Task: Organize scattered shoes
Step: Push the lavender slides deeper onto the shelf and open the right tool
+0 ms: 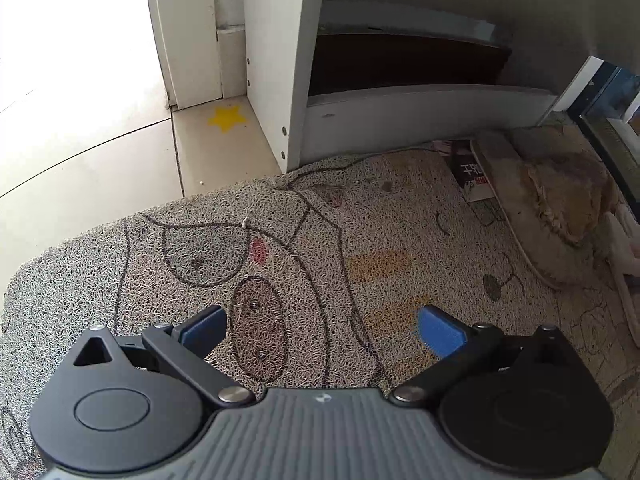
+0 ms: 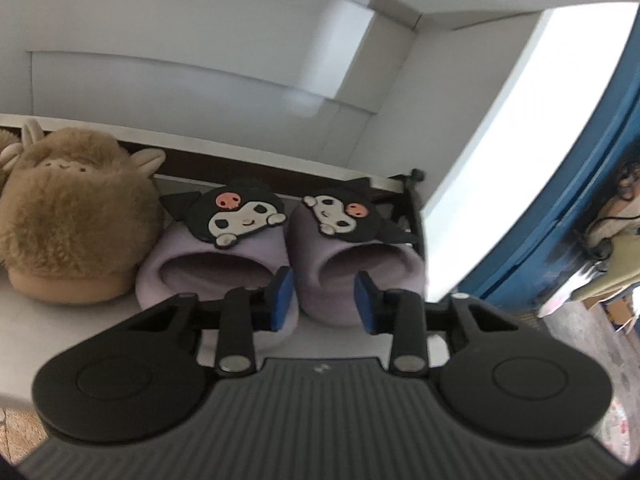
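The purple slippers [image 2: 280, 264] sit paired on the shelf [image 2: 60, 332] just ahead of my right claw [image 2: 324, 300], whose jaws stand narrow around the inner heel edge of the right-hand slipper; I cannot tell whether the pads bite. They look light, soft and squashy, so I judge the firm sole rim a better hold than the cartoon face patch. Left of them, further along, is a fluffy brown slipper [image 2: 76, 220], also soft. My left claw [image 1: 320, 330] hangs wide and empty over the patterned mat [image 1: 280, 220]; beyond it to the right lies another furry slipper [image 1: 560, 200].
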The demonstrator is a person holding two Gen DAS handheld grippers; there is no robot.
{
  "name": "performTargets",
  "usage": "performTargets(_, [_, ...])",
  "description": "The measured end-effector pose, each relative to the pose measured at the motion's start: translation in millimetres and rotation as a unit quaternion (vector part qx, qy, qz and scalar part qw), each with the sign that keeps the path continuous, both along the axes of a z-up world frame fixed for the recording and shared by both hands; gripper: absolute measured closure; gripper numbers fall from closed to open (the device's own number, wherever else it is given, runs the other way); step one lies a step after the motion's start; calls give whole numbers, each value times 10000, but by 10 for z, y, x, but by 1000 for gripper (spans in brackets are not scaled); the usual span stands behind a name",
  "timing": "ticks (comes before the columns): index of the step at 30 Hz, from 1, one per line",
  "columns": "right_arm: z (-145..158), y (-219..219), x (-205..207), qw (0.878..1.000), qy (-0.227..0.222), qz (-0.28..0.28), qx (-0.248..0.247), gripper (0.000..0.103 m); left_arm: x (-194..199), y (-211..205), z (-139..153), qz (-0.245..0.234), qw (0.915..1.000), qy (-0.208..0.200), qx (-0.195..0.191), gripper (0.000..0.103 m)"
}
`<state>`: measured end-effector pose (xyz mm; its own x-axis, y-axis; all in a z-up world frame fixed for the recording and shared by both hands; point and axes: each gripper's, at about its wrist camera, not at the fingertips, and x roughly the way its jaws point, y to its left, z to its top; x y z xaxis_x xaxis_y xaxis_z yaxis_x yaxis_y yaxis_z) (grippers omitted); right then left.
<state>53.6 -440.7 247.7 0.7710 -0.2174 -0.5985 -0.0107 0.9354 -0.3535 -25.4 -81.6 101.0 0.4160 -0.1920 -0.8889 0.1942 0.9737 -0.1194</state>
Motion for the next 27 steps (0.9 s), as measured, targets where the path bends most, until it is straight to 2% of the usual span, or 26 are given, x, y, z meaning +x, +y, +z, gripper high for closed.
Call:
performTargets(3, [11, -40, 55, 10000, 24, 8, 96, 76, -5, -10, -2, -6, 10000, 2, 2, 1])
performTargets(7, [40, -283, -14, 9963, -101, -44, 851, 76, 3, -9, -27, 7, 10000, 57, -5, 1])
performTargets(10, [112, -350, -115, 9914, -400, -376, 1184, 68, 5, -16, -15, -11, 10000, 7, 11, 0])
performTargets(15, [120, -328, -90, 9916, -454, -686, 998, 67, 13, -26, -7, -21, 10000, 24, -12, 0])
performTargets(17, [143, -402, -94, 9848, -538, -1152, 1183, 65, 3, -28, 3, -41, 10000, 10, -25, 0])
performTargets(19, [125, -530, -107, 9748, -537, -1494, 1568, 63, -1, -25, 4, -50, 10000, 6, -30, 0])
performTargets(22, [71, -620, -72, 9703, -460, -1478, 1859, 64, 6, -16, -8, -46, 10000, 9, -11, 1])
performTargets(25, [41, -605, 55, 9694, -300, -1619, 1822, 64, 20, -12, -19, -29, 10000, 33, -28, 0])
performTargets(27, [19, -646, 63, 9629, -326, -1780, 2002, 64, 14, -11, 1, -47, 10000, -2, -62, 0])
